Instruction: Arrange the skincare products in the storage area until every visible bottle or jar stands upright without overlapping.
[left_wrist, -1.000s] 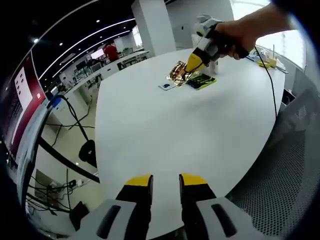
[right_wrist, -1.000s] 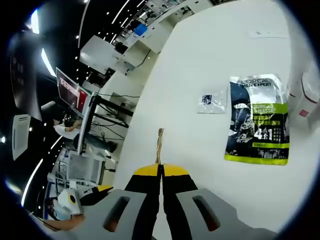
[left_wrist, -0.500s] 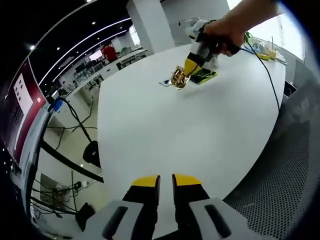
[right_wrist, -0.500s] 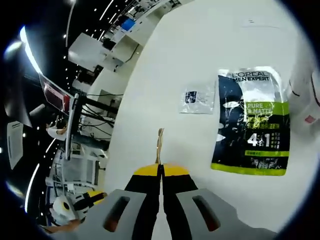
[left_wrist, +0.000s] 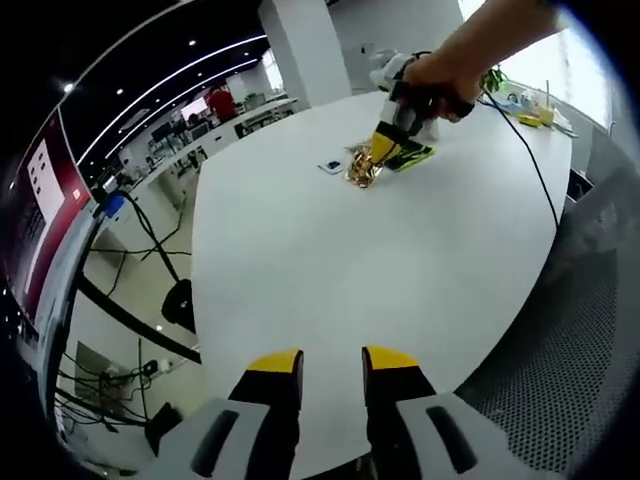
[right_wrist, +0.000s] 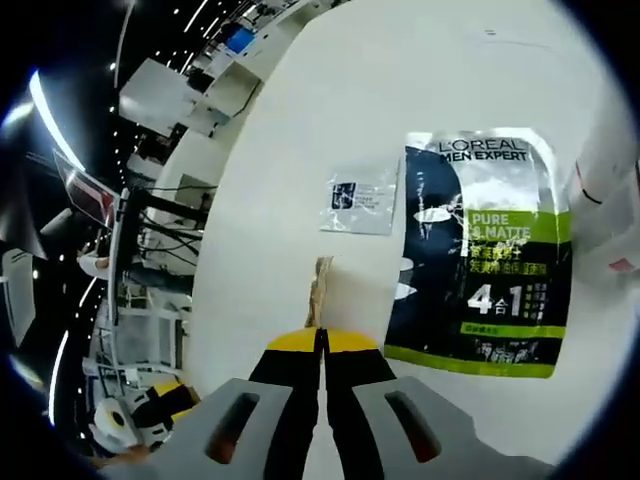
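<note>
White and broad, the counter (left_wrist: 330, 270) runs away from us through an open office with ceiling light strips and desks at the far side. In the left gripper view our left hand-held gripper (left_wrist: 331, 365) sits at 6 o'clock over the near edge, its yellow-tipped jaws spread with a clear gap and nothing between them. Toward 1 o'clock, well across the counter, our right hand (left_wrist: 432, 82) carries the right hand-held gripper (left_wrist: 381, 147), which pinches a gold sachet (left_wrist: 361, 165); the sachet hangs crumpled from the tips, just above or touching the counter, we cannot tell which. Just beside it lie a small clear packet (left_wrist: 331, 166) and a dark-and-green pouch (left_wrist: 408, 156).

In the right gripper view the right hand-held gripper (right_wrist: 321, 343) has its jaws pressed together on the sachet (right_wrist: 320, 290), seen edge-on as a thin strip whose long axis runs straight out from the tips toward 12 o'clock. The pouch (right_wrist: 482, 265) lies flat at 2 to 3 o'clock, its long axis roughly parallel to the sachet, its printed top toward 12 o'clock and its green band toward 5 o'clock. The clear packet (right_wrist: 360, 196) lies flat just beside the pouch's left edge, past the sachet's tip. A white container (right_wrist: 607, 200) with red marking stands at the 3 o'clock edge, touching or overlapping the pouch's right side.
</note>
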